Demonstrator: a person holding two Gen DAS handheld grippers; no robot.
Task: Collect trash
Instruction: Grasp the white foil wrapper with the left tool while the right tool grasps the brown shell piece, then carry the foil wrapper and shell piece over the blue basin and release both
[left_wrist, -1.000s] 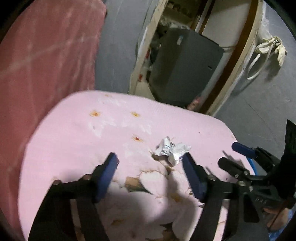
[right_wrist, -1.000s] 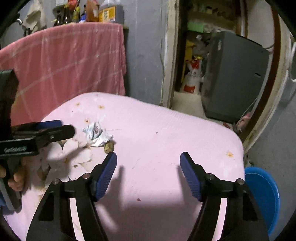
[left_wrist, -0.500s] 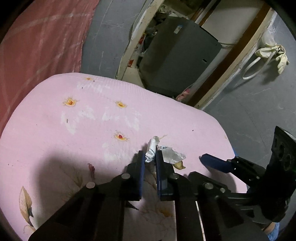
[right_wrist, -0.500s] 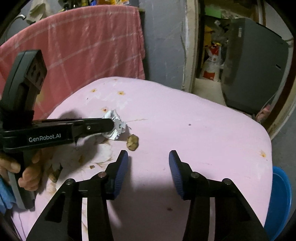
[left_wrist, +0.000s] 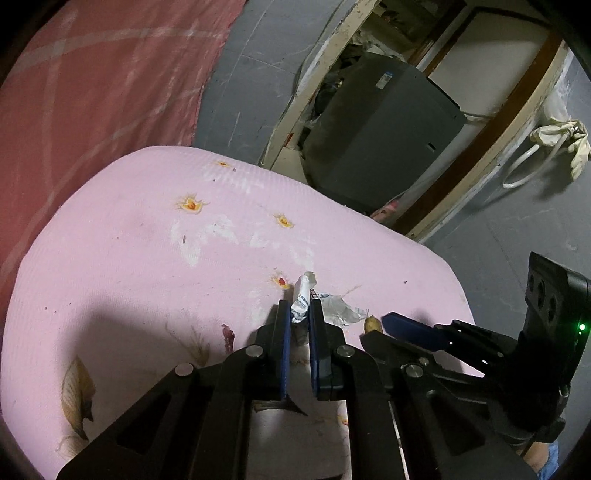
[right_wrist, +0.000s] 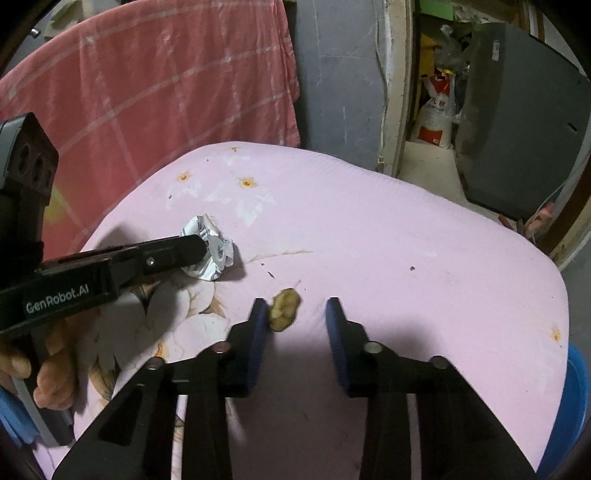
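The left hand-held gripper is clenched on a crumpled wrapper (white, printed); the pink bench lies beneath. The right hand-held gripper is released, straddling a yellowish scrap.

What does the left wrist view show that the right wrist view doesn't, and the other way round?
Only the left wrist view: the left hand-held gripper from behind, its fingers pinching the wrapper, and a rag on the wall. Only the right wrist view: the blue bin, the sack, and the right hand-held gripper open around the scrap. Both: wrapper, scrap, pink cloth.
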